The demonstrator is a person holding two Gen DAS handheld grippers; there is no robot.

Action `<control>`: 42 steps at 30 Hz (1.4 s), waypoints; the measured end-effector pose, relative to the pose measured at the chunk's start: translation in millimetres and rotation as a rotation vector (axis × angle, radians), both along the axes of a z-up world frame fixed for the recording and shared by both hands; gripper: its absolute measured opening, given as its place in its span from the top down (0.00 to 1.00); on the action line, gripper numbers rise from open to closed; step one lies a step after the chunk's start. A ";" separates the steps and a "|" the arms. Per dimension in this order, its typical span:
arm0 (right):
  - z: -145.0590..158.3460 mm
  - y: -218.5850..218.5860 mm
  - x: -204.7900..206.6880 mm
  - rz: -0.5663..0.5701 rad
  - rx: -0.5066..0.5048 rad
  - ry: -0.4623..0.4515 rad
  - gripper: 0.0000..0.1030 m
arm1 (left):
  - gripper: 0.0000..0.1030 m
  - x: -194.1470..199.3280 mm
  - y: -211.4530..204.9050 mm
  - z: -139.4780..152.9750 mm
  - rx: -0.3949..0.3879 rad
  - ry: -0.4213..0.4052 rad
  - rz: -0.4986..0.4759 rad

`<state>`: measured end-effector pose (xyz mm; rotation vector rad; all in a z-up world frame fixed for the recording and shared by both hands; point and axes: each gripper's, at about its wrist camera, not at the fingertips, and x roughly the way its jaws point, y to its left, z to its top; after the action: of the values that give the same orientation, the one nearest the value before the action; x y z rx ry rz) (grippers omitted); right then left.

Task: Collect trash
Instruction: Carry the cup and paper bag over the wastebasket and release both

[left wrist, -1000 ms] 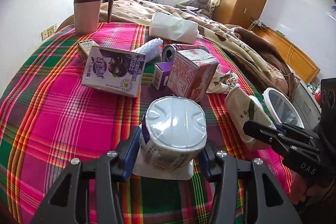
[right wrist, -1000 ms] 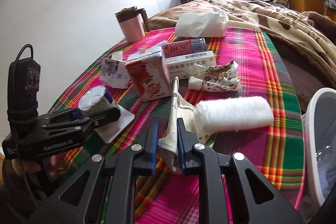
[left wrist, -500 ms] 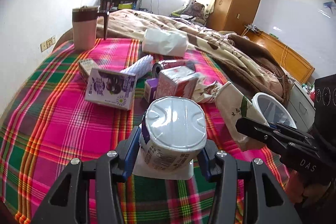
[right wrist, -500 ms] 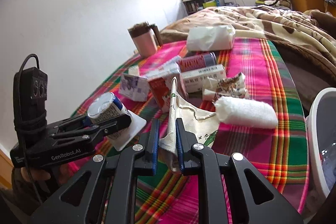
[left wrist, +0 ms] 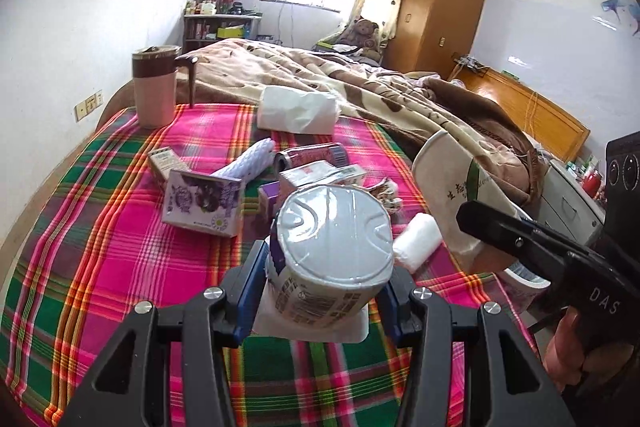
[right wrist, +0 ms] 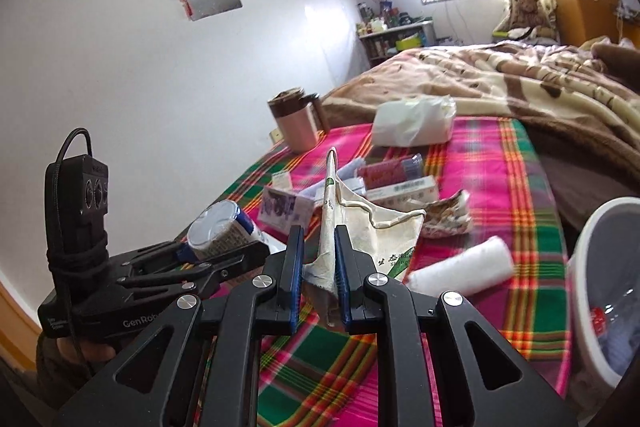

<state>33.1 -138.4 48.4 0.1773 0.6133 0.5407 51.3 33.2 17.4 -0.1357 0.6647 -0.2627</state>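
Trash lies in a loose pile on the plaid cloth [left wrist: 100,267] of the table. The left gripper [left wrist: 324,291] is clamped on a yogurt cup [left wrist: 330,247], one finger on each side of it, and the foil lid faces the camera. A white square card [left wrist: 312,327] sits under the cup. The right gripper [right wrist: 318,279] is closed on the folded edge of a cloth bag [right wrist: 376,231], which stands up between its fingers and hangs open toward 3 o'clock.

In the left view, the purple carton [left wrist: 202,201] lies at 10 o'clock from the cup, with a small box [left wrist: 164,161] just behind it. A drink can [left wrist: 310,155] lies on its side at 12 o'clock, beside a white wrapper [left wrist: 248,163]. A white roll [left wrist: 418,241] rests at 3 o'clock, just beside the cup. A pack of tissues [left wrist: 296,109] is at the far edge of the cloth, and a pink mug [left wrist: 154,91] stands upright at the far left corner.

In the right view, a white bin [right wrist: 600,267] is at 3 o'clock, off the table edge, and a crumpled wrapper [right wrist: 448,215] lies between the bag and the bin.
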 end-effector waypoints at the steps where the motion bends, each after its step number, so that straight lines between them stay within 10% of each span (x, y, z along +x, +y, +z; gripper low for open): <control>1: 1.6 -2.3 -0.8 -0.012 -0.007 -0.007 0.85 | 0.50 -0.1 -3.1 1.7 0.001 -0.004 -0.008; 42: -0.6 -162.7 -22.5 -0.547 -0.154 -0.013 0.85 | 0.50 33.0 -205.1 19.0 0.038 -0.054 -0.383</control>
<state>10.6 -301.1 47.8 0.1860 0.5616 -0.0336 84.3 -171.9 36.5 0.0366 0.6387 -0.6197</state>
